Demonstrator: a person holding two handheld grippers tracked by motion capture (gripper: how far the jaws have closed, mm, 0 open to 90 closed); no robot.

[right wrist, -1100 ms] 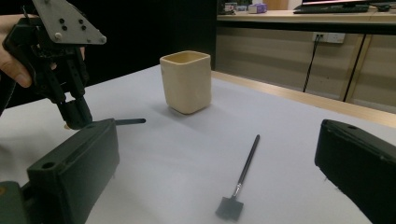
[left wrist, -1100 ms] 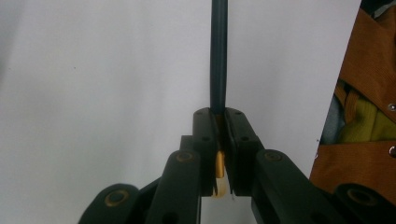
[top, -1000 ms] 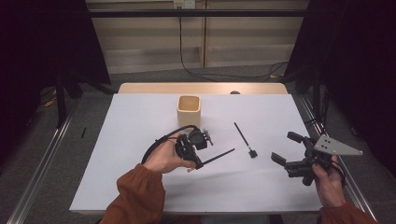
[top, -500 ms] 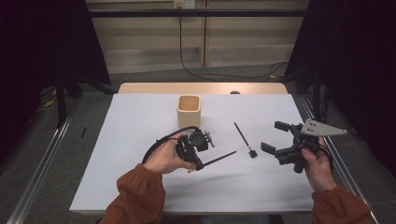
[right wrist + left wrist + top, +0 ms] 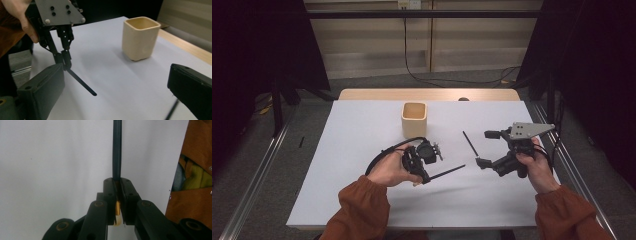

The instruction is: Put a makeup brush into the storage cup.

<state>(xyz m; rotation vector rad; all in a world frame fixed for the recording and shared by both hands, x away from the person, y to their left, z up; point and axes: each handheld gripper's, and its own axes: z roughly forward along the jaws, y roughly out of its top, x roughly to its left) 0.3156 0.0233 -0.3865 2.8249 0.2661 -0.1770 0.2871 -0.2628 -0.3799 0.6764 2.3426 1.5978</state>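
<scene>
Left gripper (image 5: 428, 176) pinches a thin rod (image 5: 447, 172) by its end, tip low over the sheet (image 5: 362, 130); looks light, stiff, slippery; second rod (image 5: 470, 143) lies flat near the right gripper (image 5: 488, 148), jaws spread, empty; grasp mid-shaft.

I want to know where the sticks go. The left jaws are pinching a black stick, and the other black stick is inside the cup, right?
Not quite. The other black stick lies flat on the white table, apart from the cup, as the high view shows. The left gripper does pinch a black stick between its jaws.
</scene>
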